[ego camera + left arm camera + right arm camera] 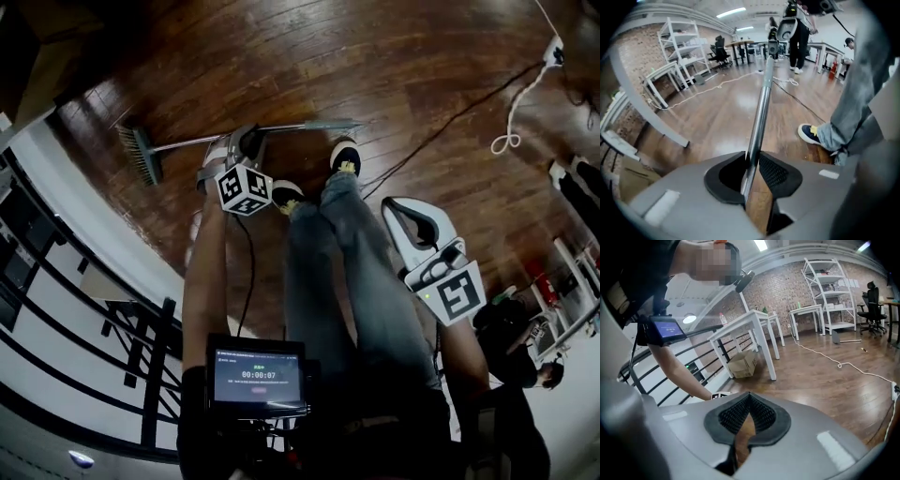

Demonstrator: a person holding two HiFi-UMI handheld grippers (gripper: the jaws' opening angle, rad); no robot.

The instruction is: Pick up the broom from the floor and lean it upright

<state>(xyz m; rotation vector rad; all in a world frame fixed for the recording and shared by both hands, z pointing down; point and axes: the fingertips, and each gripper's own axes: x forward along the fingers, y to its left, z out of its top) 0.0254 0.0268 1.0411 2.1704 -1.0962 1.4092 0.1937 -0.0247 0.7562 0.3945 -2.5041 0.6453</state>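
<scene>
Down on the wooden floor [403,66], close ahead of the person's shoes [345,155], the broom [183,143] is lying nearly level across the head view, with its bristle head at the left and its metal handle running right. Whether the bristles are touching the boards is hard to tell from above. The left gripper [248,141] is covering the middle of the handle there, and its marker cube [244,189] is hiding the jaws. The left gripper view is showing them plainly: the left gripper [751,164] is clamping the handle [761,108], the dark ribbed pads [774,172] pressing on it from both sides. The bristle end is falling outside that view.

The right gripper [401,208] is hanging well apart from the broom, beside the person's jeans [347,253]. In its own view the right gripper [749,397] is carrying nothing, its pads meeting at the tips with only bare floor showing through the slit below.
</scene>
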